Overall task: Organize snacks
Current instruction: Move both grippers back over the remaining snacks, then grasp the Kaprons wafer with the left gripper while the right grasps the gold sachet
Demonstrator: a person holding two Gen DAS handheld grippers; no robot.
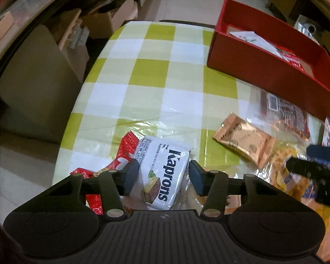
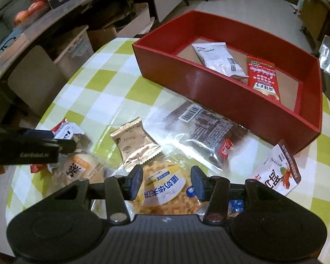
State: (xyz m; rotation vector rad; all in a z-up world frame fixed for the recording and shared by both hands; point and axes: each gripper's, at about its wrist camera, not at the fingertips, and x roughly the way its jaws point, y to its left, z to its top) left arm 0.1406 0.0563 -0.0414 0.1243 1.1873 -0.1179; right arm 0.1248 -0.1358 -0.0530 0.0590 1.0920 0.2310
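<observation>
Two hand-held grippers hover over a table covered with a green-and-white checked plastic cloth, where loose snack packets lie scattered. The left gripper has its jaws spread apart on either side of a white "Kaprons" wafer packet, gripping nothing; whether the pads touch the wrapper I cannot tell. That packet lies partly on a red foil wrapper. The right gripper is likewise released, its fingers parted above a clear bag of yellow crackers with a yellow-and-white label. Just beyond lie a shiny gold sachet and a clear bag holding a dark brown bar. Farther back stands an open red rectangular box, already holding a white pouch and a red packet.
</observation>
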